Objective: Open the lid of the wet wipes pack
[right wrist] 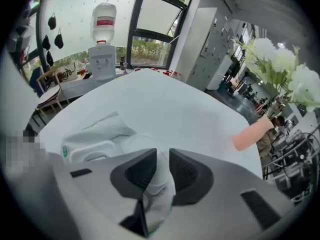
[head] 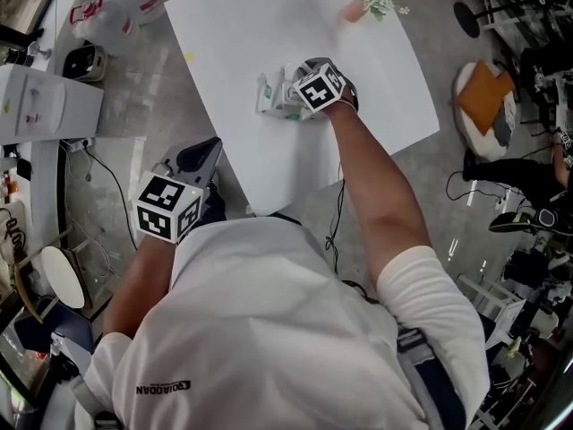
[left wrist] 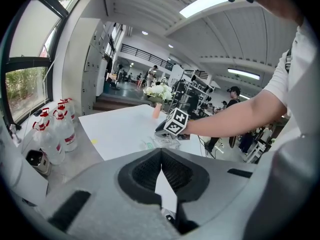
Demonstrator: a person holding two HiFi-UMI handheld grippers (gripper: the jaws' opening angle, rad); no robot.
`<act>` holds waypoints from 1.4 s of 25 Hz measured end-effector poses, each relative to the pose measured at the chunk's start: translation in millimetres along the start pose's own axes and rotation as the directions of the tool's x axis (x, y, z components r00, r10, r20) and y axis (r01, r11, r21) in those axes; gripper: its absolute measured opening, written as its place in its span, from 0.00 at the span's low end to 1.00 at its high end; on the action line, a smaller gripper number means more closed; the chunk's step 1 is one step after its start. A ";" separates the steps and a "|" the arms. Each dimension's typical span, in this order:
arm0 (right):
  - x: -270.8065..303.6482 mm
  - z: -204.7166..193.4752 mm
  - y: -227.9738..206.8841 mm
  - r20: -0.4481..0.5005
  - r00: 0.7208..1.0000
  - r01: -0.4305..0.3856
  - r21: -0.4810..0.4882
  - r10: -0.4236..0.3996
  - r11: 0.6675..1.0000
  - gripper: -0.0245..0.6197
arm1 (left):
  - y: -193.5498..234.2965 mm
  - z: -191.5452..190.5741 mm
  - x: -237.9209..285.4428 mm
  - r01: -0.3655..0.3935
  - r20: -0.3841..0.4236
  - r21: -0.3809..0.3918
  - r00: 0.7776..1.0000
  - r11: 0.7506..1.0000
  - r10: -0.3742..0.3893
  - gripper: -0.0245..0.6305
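Note:
The wet wipes pack (head: pixel 276 97) is white and soft and lies near the middle of the white table (head: pixel 242 25). In the right gripper view the pack (right wrist: pixel 97 136) shows its white plastic lid (right wrist: pixel 90 153) lying flat on the top face. My right gripper (head: pixel 309 92) is down at the pack's right end. Its jaws (right wrist: pixel 162 159) stand apart with the pack's white end in the gap, and no clear pinch shows. My left gripper (head: pixel 192 164) hangs off the table's near left edge, far from the pack, its fingertips (left wrist: pixel 161 154) meeting and holding nothing.
A pink vase (head: pixel 354 10) of white flowers (right wrist: pixel 280 69) stands at the table's far edge. Several clear bottles (head: pixel 116 7) with red labels sit on the grey counter at the far left. Chairs, cables and equipment stand on the floor at the right.

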State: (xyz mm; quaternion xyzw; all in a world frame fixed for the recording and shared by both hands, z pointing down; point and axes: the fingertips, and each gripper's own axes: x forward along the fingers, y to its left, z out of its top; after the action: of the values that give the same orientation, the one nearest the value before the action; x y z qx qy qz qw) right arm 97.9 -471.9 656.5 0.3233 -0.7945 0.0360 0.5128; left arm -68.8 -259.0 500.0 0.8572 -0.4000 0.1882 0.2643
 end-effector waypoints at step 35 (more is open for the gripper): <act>-157.1 14.9 45.3 0.227 0.968 0.062 0.213 -0.111 0.975 0.19 | -20.8 41.5 10.4 0.128 0.043 0.149 0.990 0.981 -0.135 0.05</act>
State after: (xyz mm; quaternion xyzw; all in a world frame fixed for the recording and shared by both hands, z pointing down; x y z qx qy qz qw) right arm 102.9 -367.1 530.2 0.4106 -0.8273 0.0559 0.3792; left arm -41.5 -278.8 466.5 0.9035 -0.3344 0.1764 0.2020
